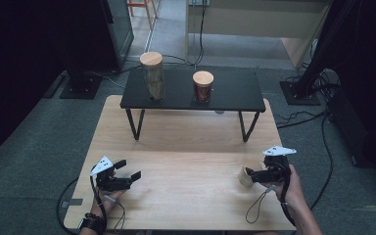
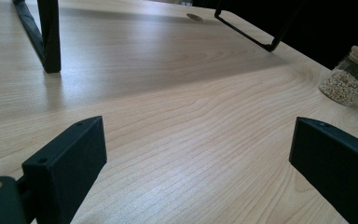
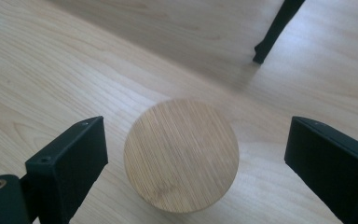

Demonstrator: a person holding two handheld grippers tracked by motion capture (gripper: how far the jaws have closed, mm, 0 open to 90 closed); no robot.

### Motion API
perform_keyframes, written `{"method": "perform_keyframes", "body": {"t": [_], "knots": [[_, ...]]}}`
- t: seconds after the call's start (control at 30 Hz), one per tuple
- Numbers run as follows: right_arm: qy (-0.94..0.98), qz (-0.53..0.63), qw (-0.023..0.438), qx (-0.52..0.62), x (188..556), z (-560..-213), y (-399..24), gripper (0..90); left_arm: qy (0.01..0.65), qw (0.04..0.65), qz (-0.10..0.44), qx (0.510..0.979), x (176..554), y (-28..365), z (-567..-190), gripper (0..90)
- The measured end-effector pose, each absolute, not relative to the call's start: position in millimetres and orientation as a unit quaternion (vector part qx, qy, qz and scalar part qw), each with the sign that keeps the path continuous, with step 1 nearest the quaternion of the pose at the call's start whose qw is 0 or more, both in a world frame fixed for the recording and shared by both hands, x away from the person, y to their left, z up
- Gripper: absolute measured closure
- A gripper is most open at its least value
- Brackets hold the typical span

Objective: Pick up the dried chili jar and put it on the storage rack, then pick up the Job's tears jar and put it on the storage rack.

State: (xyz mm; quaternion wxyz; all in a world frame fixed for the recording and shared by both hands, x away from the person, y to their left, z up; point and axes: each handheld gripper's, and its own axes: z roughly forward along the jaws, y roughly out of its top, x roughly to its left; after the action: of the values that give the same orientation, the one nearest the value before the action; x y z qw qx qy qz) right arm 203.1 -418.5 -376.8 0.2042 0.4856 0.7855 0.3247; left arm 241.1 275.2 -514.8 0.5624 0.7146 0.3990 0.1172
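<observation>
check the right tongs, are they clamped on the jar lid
No, the right tongs stand open, with a gap showing on either side of the round wooden jar lid.

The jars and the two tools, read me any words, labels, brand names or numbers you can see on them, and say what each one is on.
No readable text anywhere.
Small jar between the open right tool jaws: plain bamboo lid, no print.
Tall jar and short dark jar on the black shelf: no label visible; too small to be sure.
Left tool: black jaws, unmarked.
Wooden table: bare grain.
</observation>
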Motion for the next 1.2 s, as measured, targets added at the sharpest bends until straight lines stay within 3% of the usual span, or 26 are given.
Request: {"method": "perform_keyframes", "body": {"t": [1.2], "knots": [[0.776,0.324,0.189,0.506,193,-410,-427,4.3,0.401,0.562,0.120,0.714,240,274,-515,3.9]]}}
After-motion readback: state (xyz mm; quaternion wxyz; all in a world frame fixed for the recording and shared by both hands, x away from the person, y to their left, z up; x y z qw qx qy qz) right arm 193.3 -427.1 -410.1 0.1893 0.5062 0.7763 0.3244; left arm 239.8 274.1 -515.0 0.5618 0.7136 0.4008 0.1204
